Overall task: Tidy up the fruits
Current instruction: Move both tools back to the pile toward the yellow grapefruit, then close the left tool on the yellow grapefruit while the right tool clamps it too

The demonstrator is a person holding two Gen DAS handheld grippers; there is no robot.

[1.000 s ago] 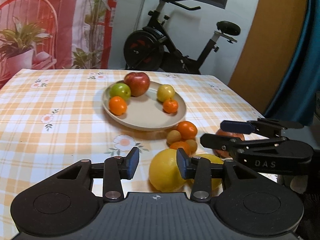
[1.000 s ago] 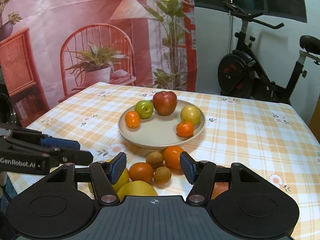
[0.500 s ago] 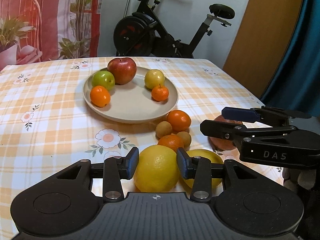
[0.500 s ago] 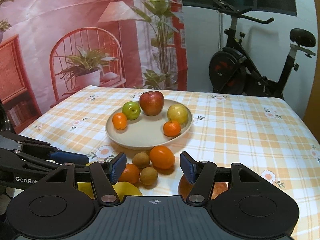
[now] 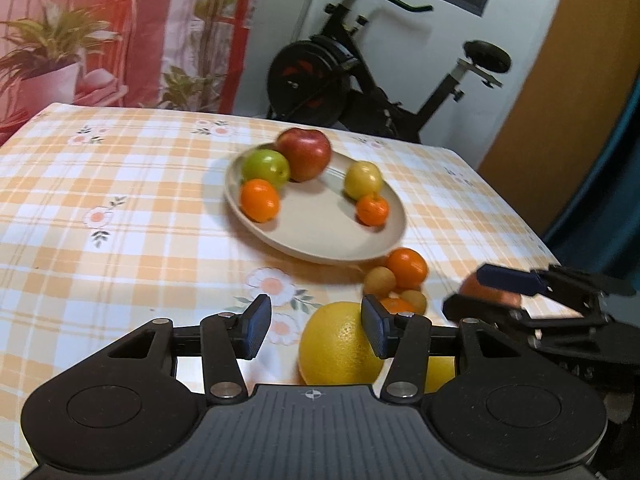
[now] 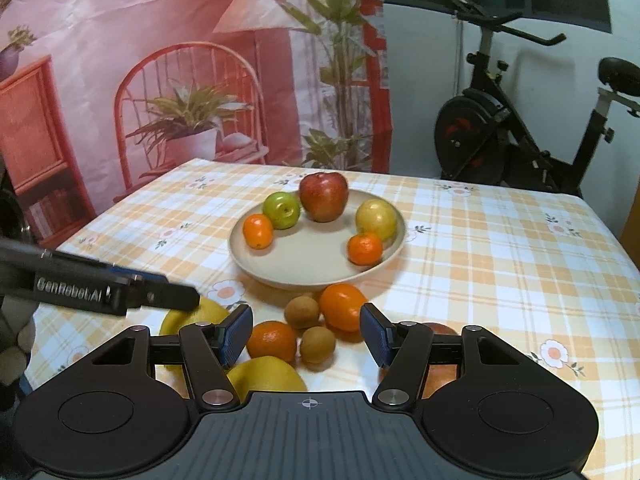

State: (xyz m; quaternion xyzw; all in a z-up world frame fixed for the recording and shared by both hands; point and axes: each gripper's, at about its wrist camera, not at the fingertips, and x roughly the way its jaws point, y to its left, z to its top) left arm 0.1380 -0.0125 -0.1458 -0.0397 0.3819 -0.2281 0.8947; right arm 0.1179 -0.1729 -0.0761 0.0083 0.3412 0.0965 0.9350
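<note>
Two hand-held grippers nearest. Left hand-held gripper: jaws opening, large round yellow citrus between them against the right pad, clear of the left. Right hand-held gripper: jaws parted, gripping nothing, above small loose oranges and brown fruits. Tabletop in orange-checked floral cloth. Mid-table, round beige plate holds five fruits. Bare cloth to left and right. Beyond the far edge: black exercise bike, pink printed backdrop.

Five fruits sit on the plate mid-bench; loose fruits lie before it
</note>
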